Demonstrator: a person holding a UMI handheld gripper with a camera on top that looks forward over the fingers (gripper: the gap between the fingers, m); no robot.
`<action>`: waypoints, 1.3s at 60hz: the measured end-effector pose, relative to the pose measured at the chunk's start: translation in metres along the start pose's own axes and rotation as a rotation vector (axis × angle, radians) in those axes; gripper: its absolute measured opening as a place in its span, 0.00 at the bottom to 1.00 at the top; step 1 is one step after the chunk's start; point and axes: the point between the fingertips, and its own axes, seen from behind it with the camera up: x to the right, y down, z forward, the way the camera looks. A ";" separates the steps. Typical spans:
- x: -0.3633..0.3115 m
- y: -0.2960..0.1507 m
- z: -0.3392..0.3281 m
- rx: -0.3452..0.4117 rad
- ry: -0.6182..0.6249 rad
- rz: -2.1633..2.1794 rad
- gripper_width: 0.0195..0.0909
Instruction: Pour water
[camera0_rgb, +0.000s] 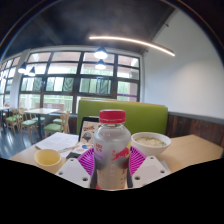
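Pink-capped bottle (112, 150) stands clamped between the pads of the tongs (112, 163), so the pour seems about to start: next comes carrying it to the white bowl (151, 142) beyond and tipping.

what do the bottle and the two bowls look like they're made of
Bottle: clear plastic probably, see-through body, red screw cap, held in the claw. White bowl: looks like glossy ceramic. Yellow bowl: matte, possibly plastic; hard to tell.
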 end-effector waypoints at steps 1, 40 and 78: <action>0.000 0.001 0.000 -0.003 -0.011 0.026 0.29; -0.014 0.041 0.036 -0.058 -0.093 0.084 0.36; -0.006 0.006 -0.122 -0.032 -0.022 0.135 0.88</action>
